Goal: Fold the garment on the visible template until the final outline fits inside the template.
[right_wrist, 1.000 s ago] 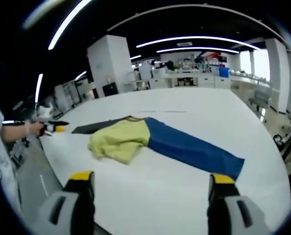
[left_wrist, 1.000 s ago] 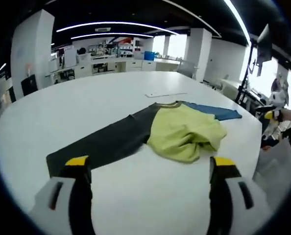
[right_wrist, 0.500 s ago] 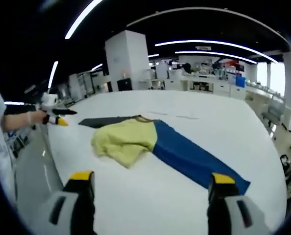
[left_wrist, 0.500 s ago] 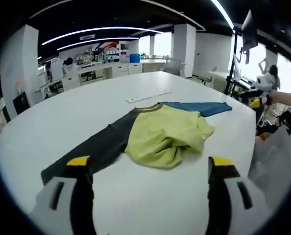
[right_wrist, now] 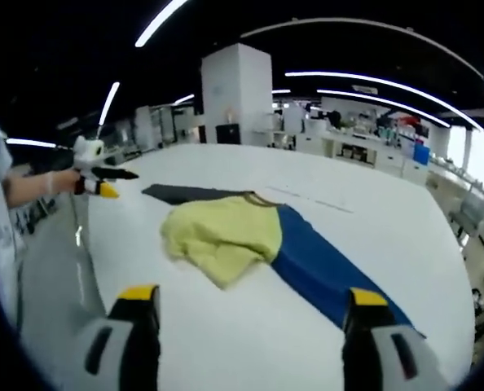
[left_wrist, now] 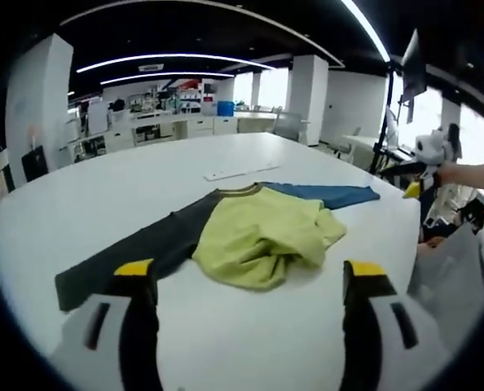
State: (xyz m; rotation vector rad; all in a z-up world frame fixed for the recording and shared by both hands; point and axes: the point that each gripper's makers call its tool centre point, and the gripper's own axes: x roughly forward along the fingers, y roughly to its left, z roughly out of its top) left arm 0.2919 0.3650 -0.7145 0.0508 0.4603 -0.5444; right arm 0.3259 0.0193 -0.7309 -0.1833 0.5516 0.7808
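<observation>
garment (left_wrist: 250, 232): mid white table (left_wrist: 103, 175), yellow body bunched up, dark sleeve toward one edge, blue sleeve (right_wrist: 323, 269) toward the opposite edge
template: faint strip beyond the collar, can't tell for sure
left gripper (left_wrist: 246, 281): jaws apart, empty, off the cloth
right gripper (right_wrist: 246, 305): jaws apart, empty
handling: soft, light, drapes, likely slides; pinch sleeve ends or hem corners, not the bunch

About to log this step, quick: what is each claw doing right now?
Left claw: open, holding nothing, above the white table short of the garment.
Right claw: open, holding nothing.
</observation>
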